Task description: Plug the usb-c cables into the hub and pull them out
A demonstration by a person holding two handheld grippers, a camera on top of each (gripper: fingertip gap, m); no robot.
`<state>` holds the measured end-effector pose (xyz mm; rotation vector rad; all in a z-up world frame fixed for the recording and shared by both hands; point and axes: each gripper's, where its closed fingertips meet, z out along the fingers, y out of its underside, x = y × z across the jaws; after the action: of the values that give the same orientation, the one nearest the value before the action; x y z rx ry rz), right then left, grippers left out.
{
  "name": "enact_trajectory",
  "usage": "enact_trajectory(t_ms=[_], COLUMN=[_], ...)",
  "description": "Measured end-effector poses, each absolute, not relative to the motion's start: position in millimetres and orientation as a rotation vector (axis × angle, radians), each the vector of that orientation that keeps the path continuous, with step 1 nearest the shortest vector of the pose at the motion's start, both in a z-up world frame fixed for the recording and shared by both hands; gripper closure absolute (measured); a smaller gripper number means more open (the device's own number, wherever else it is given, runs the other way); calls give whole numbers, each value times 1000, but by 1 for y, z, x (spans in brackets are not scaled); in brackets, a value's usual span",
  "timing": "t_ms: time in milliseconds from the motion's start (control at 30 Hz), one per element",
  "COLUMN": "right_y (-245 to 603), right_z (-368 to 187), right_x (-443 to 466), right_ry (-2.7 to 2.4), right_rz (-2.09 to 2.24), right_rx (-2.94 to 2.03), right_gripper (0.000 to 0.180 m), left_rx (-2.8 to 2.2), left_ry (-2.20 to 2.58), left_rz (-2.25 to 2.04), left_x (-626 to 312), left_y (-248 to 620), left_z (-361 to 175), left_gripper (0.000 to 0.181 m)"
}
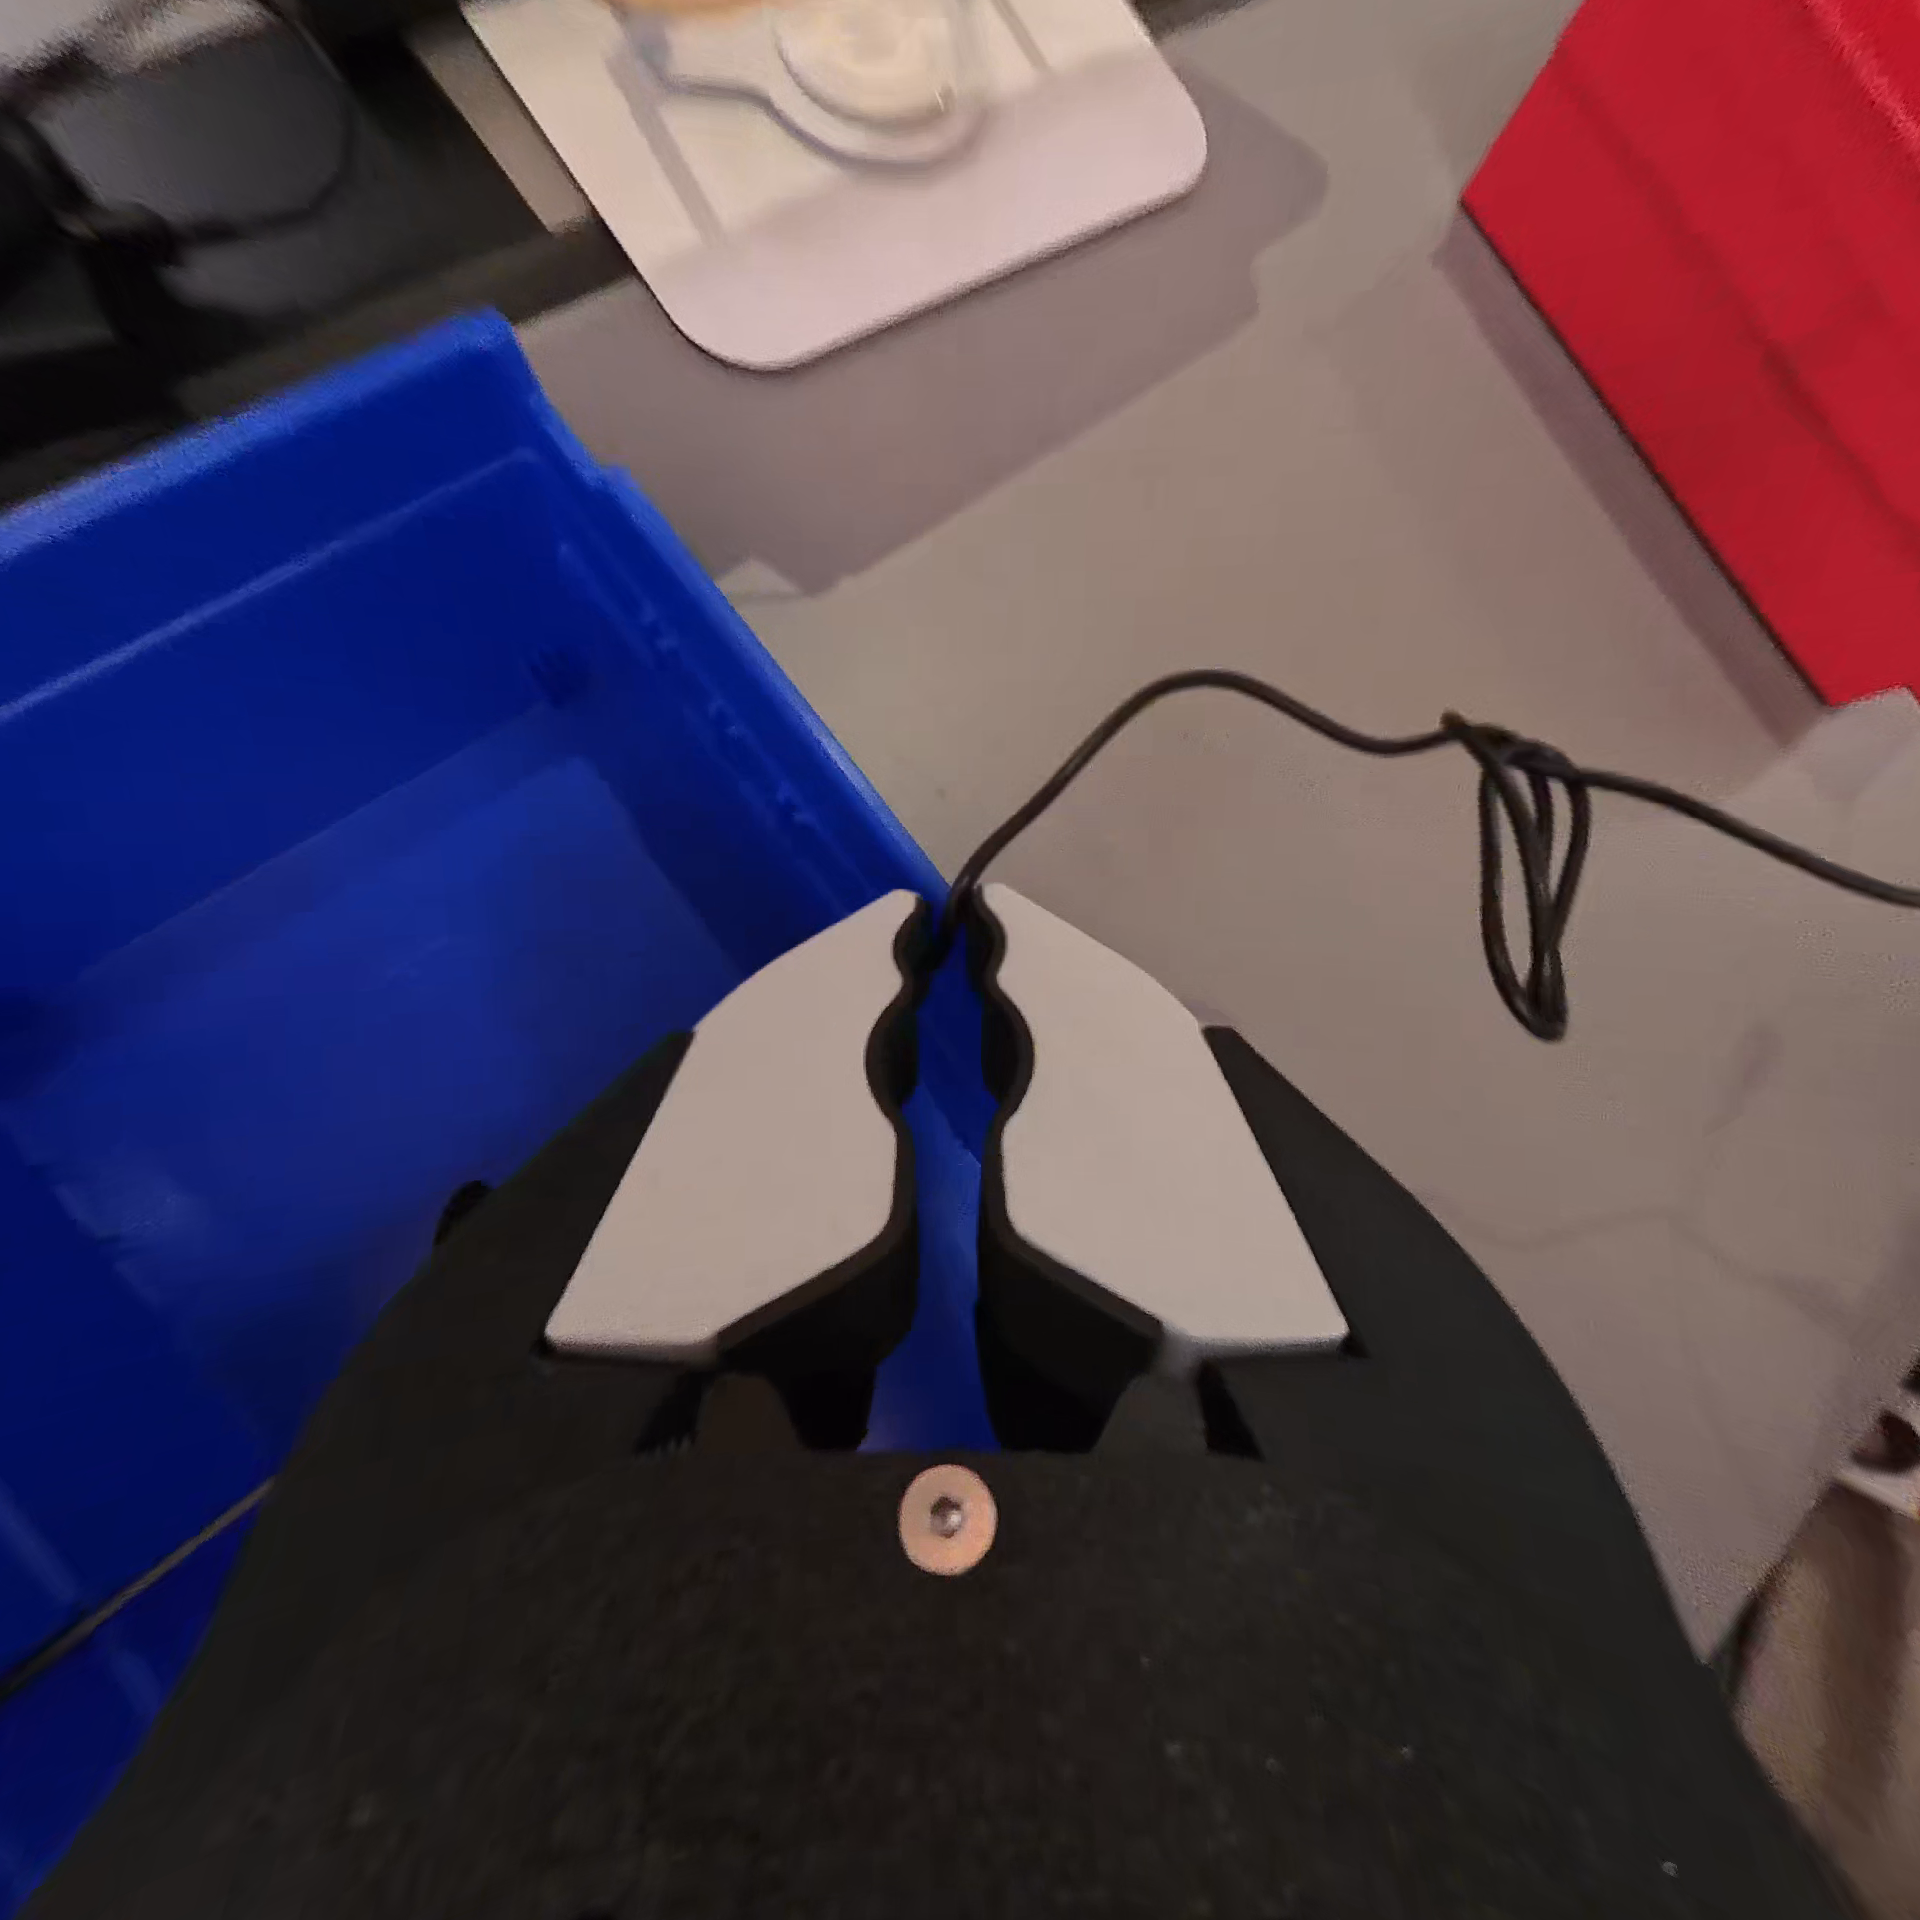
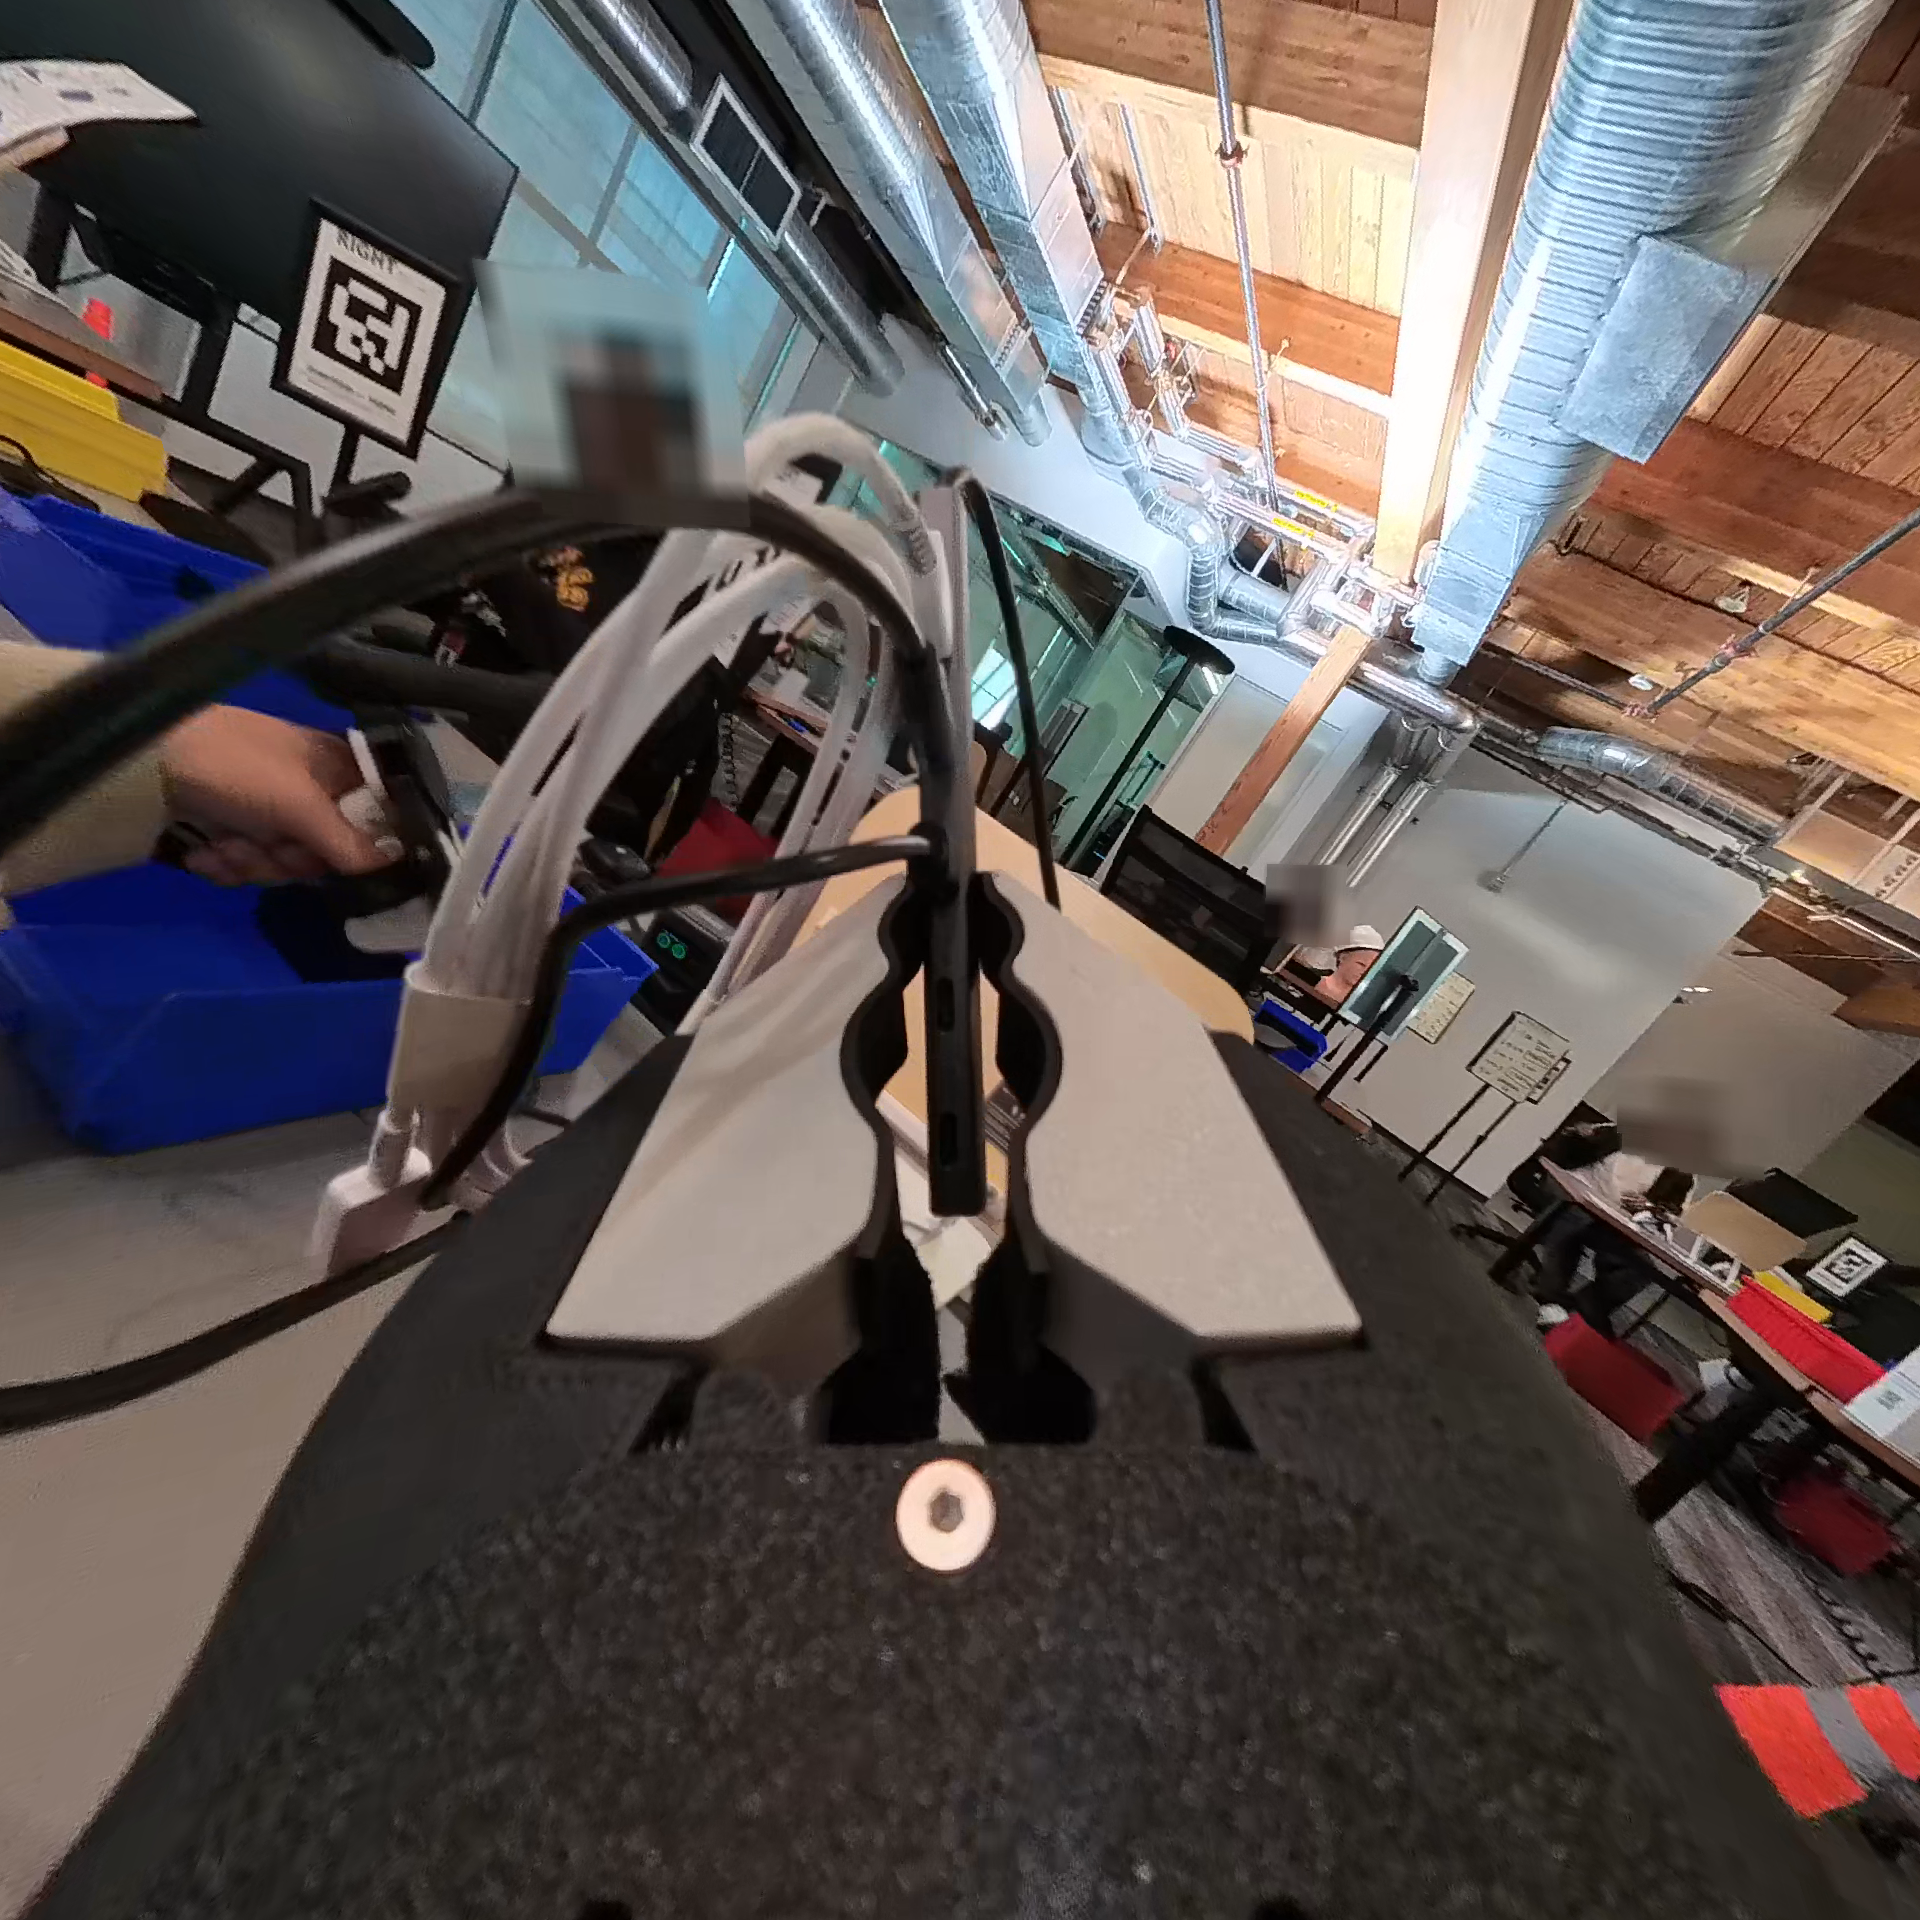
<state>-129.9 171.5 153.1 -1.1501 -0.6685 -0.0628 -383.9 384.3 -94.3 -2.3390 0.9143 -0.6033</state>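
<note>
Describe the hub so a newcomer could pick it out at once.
Start at the right claw, tipped up toward the wooden ceiling. Clamped between its grey fingers stands the hub, a slim dark bar held edge-on, with small ports along its narrow face. Unlike the looped white cables and black cable beside it, it is rigid and straight.

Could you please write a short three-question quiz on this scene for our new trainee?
1. True or false: the left tongs pinch a thin black cable.
2. What do the right tongs hold? A) a white cable bundle B) a slim dark hub C) nothing
3. Fill in: beneath the left tongs sits a ____ bin.

Key: 1 true. 2 B; the white cable bundle hangs beside the hub, not between the tongs. 3 blue.
</note>
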Motion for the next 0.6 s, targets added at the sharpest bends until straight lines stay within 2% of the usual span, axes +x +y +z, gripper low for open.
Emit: enact_trajectory(t_ms=[200, 333, 400, 467, 500, 533, 600], right_y=[179, 185, 194, 212, 223, 233, 248], right_z=[142, 126, 108, 83, 68, 53, 22], right_x=[-129, -147, -163, -178, -184, -190, -201], right_ry=[-697, -776, -888, -993, -1020, -1048, -1109], right_rz=[-153, -146, -170, -219, -247, -283, -356], right_rx=[-1190, -1236, -1265, -1280, -1284, -1285, -1277], right_gripper=[171, 171, 171, 171, 171, 171, 171], left_rx=[-2217, -2001, -2017, -2142, -2175, -2175, -2099], left_ry=[889, 1005, 1130, 1157, 1122, 1081, 942], left_rz=[-511, -689, -669, -446, -377, -406, -644], left_x=[-383, -325, -296, -292, -292, -289, -276], left_y=[369, 306, 271, 265, 265, 262, 247], left_z=[-41, 17, 5, -32, -44, -50, -45], left_gripper=[178, 179, 179, 176, 166, 156, 156])
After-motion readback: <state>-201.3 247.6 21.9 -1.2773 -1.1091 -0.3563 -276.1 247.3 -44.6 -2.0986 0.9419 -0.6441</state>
